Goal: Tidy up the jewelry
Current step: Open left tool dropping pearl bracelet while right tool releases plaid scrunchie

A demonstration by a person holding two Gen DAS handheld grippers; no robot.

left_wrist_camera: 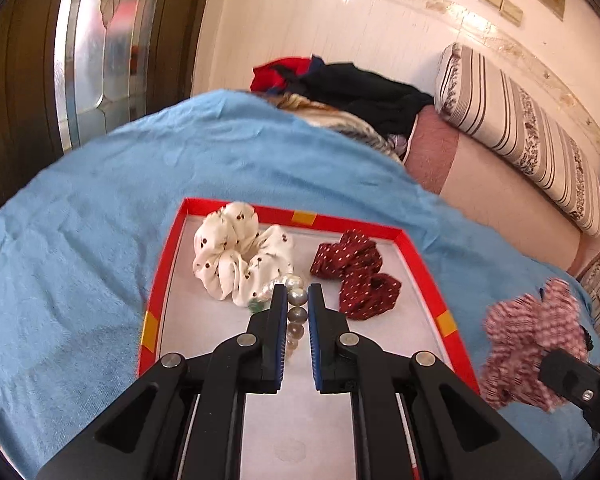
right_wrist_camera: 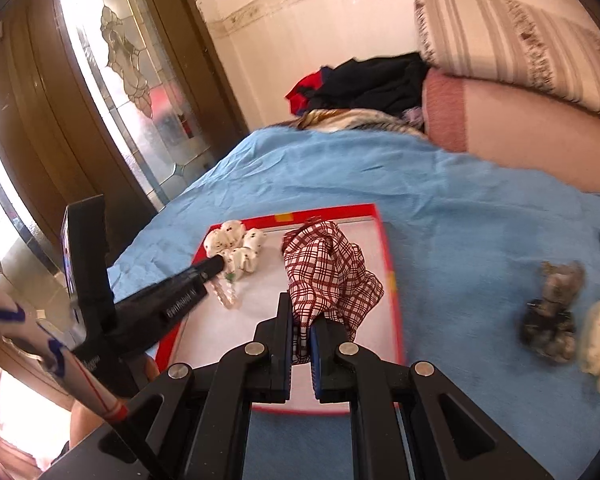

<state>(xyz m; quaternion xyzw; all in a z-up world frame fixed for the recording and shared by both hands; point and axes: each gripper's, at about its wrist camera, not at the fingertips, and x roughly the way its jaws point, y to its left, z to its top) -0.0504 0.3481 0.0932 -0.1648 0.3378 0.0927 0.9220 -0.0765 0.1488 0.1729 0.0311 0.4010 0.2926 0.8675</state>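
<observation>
A red-rimmed tray [left_wrist_camera: 428,268] is laid on a blue cloth [left_wrist_camera: 80,240]. The left gripper [left_wrist_camera: 298,294] is held over it, jaws slightly spread around a pearl string [left_wrist_camera: 296,312], with a white scrunchie [left_wrist_camera: 236,252] touching the pearls and a dotted red scrunchie [left_wrist_camera: 356,276] just beside. A plaid scrunchie [right_wrist_camera: 328,276] is pinched by the right gripper [right_wrist_camera: 301,320]. Two more scrunchies [right_wrist_camera: 552,312] are seen on the cloth, well apart from the tray.

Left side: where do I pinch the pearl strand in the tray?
Pinch the pearl strand across its near, free pearls, from above; it runs lengthwise between the jaws of the open left gripper, its far end by the white scrunchie.
</observation>
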